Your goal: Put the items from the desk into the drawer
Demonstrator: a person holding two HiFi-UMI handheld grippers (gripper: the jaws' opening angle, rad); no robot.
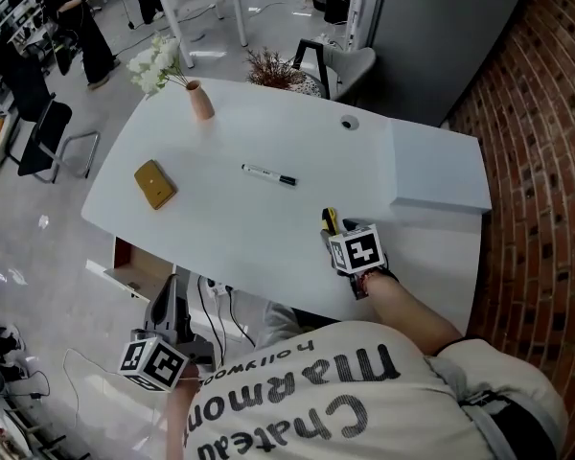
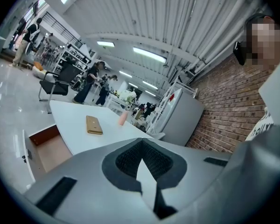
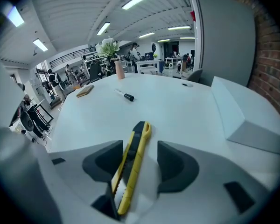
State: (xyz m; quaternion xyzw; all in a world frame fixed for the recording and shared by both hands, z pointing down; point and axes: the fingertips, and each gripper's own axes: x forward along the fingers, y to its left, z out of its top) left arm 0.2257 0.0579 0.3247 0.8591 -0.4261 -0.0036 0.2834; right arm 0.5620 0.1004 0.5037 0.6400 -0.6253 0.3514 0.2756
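Pick-up step, seemingly: straddling a yellow utility knife (image 3: pixel 133 167) toward 5 o'clock on the desk (image 1: pixel 268 228) with right hand-held gripper (image 3: pixel 139 147) jaws apart, not pinching; next, likely closing, lifting, carrying to the open drawer (image 1: pixel 134 264) at 8 o'clock, near the closed left hand-held gripper (image 2: pixel 141 148).

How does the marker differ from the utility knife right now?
The utility knife is yellow and black; the marker is white with a black cap. The knife lies between the open jaws of the right hand-held gripper; the marker lies alone mid-desk. Both rest on the desk.
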